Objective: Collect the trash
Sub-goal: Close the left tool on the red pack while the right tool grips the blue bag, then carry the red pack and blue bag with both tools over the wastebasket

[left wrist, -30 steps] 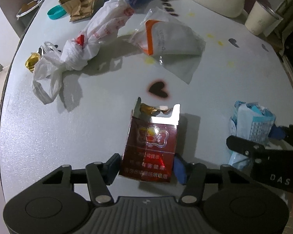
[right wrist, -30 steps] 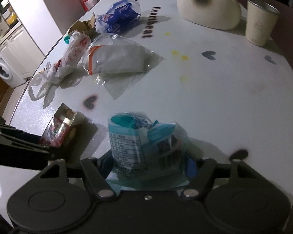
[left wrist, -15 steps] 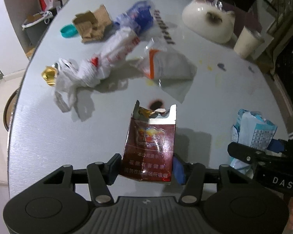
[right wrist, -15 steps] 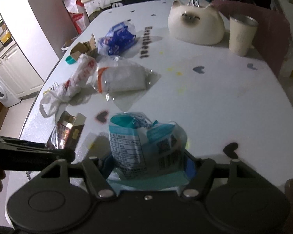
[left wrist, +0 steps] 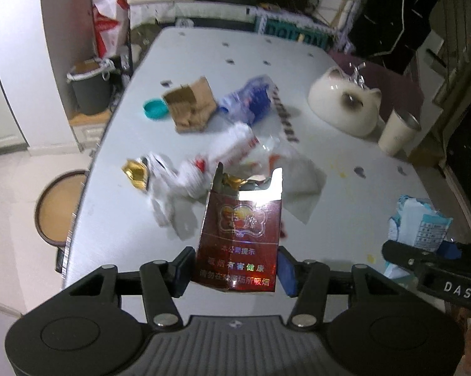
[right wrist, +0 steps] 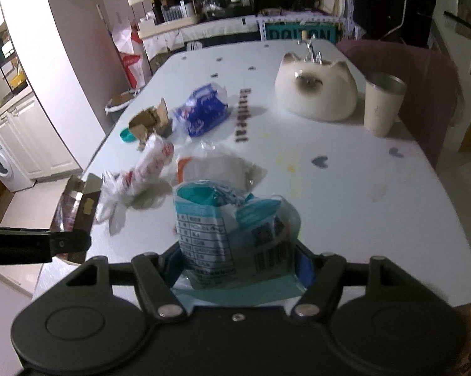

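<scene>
two claws lift trash clear of a littered tabletop

the left claw is clamped on an open red cigarette pack, held upright above the near part of the tabletop; gold foil shows in its torn mouth, though what else it holds cannot be told. the right claw is clamped on a crumpled teal and white wrapper, soft enough that it could slide out of the grip if jolted. the pack is pinched only at its lower end, so a quick swing might tip it or shake out the foil. the two claws hang close side by side, and a careless turn could knock one load against the other. left on the tabletop, further off, are a knotted white plastic bag, a clear bag, a blue wrapper, torn brown cardboard and a teal lid. a grey bin stands on the floor beyond the far left edge, its contents hidden. a steel-rimmed cup sits far right beside a cat-shaped ceramic piece; its inside cannot be seen.
</scene>
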